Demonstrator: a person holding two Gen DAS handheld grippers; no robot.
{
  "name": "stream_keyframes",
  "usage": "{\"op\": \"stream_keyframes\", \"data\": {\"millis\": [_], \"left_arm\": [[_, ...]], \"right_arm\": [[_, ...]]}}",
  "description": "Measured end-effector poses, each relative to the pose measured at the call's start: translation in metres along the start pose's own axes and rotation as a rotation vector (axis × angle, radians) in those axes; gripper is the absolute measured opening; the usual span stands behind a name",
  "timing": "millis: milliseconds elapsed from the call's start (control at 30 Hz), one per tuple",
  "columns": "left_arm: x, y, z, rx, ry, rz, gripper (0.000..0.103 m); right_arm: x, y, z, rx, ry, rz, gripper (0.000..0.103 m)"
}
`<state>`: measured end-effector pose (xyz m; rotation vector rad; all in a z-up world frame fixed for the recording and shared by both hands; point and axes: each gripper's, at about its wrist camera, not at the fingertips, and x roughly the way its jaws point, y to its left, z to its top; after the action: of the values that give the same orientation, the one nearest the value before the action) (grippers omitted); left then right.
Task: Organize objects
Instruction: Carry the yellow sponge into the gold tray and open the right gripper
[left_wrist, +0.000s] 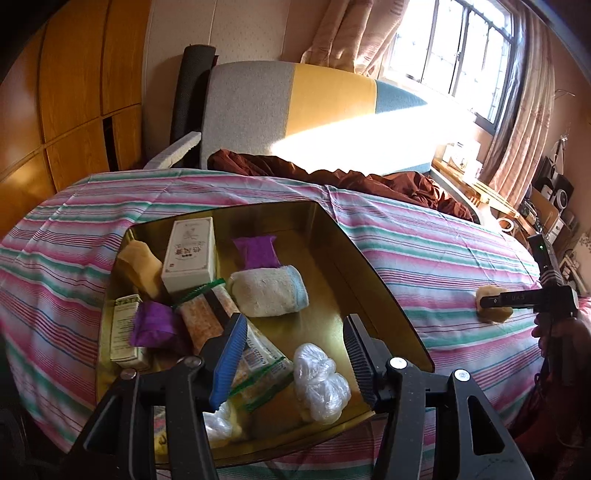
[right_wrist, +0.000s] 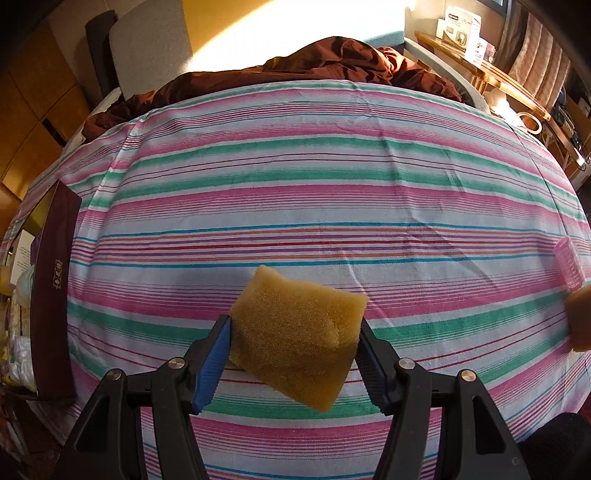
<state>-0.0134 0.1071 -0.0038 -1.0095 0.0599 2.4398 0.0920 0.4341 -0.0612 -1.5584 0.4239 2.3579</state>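
A gold-lined box (left_wrist: 369, 258) lies on the striped bed sheet and holds several items: a white carton (left_wrist: 190, 254), a rolled towel (left_wrist: 269, 291), purple cloths (left_wrist: 256, 251), a yellow sponge (left_wrist: 138, 266), snack packets (left_wrist: 207, 314) and a clear plastic bag (left_wrist: 321, 380). My left gripper (left_wrist: 295, 354) is open and empty above the box's near end. My right gripper (right_wrist: 293, 354) is shut on a yellow sponge (right_wrist: 295, 339) and holds it just over the sheet; it also shows in the left wrist view (left_wrist: 493, 301). The box's dark outer wall (right_wrist: 51, 295) is at the left.
A pink hair roller (right_wrist: 570, 267) lies on the sheet at the far right, with a tan object (right_wrist: 580, 321) below it. A brown blanket (left_wrist: 369, 181) is bunched at the far end of the bed. A wooden rack (right_wrist: 480, 74) stands beyond.
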Motion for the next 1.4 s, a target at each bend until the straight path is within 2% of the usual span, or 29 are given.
{"op": "stream_keyframes", "data": {"millis": [133,400,500,600,867,1000,1067,1233,1400], "left_arm": [[-0.01,0.011,0.002,-0.022,-0.028,0.041,0.059],[-0.02,0.032,-0.004,-0.071,-0.042,0.096,0.067],[-0.023,0.04,-0.006,-0.091,-0.044,0.109,0.068],[-0.025,0.046,-0.007,-0.104,-0.046,0.125,0.073],[-0.026,0.068,-0.011,-0.165,-0.035,0.179,0.089],[-0.03,0.077,-0.014,-0.188,-0.044,0.198,0.095],[-0.03,0.08,-0.015,-0.194,-0.044,0.21,0.102],[-0.031,0.079,-0.013,-0.188,-0.047,0.244,0.103],[-0.036,0.072,-0.01,-0.167,-0.069,0.286,0.103]], "right_arm": [[-0.023,0.053,-0.001,-0.08,-0.057,0.108,0.065],[-0.054,0.192,-0.005,-0.349,-0.13,0.291,0.065],[-0.05,0.23,-0.012,-0.432,-0.124,0.303,0.065],[-0.036,0.258,-0.015,-0.487,-0.1,0.28,0.065],[-0.003,0.286,-0.016,-0.55,-0.048,0.228,0.071],[0.004,0.289,-0.019,-0.564,-0.036,0.213,0.08],[0.003,0.291,-0.022,-0.579,-0.033,0.205,0.084],[-0.011,0.292,-0.028,-0.594,-0.088,0.172,0.087],[-0.034,0.288,-0.032,-0.55,-0.184,0.164,0.087]]}}
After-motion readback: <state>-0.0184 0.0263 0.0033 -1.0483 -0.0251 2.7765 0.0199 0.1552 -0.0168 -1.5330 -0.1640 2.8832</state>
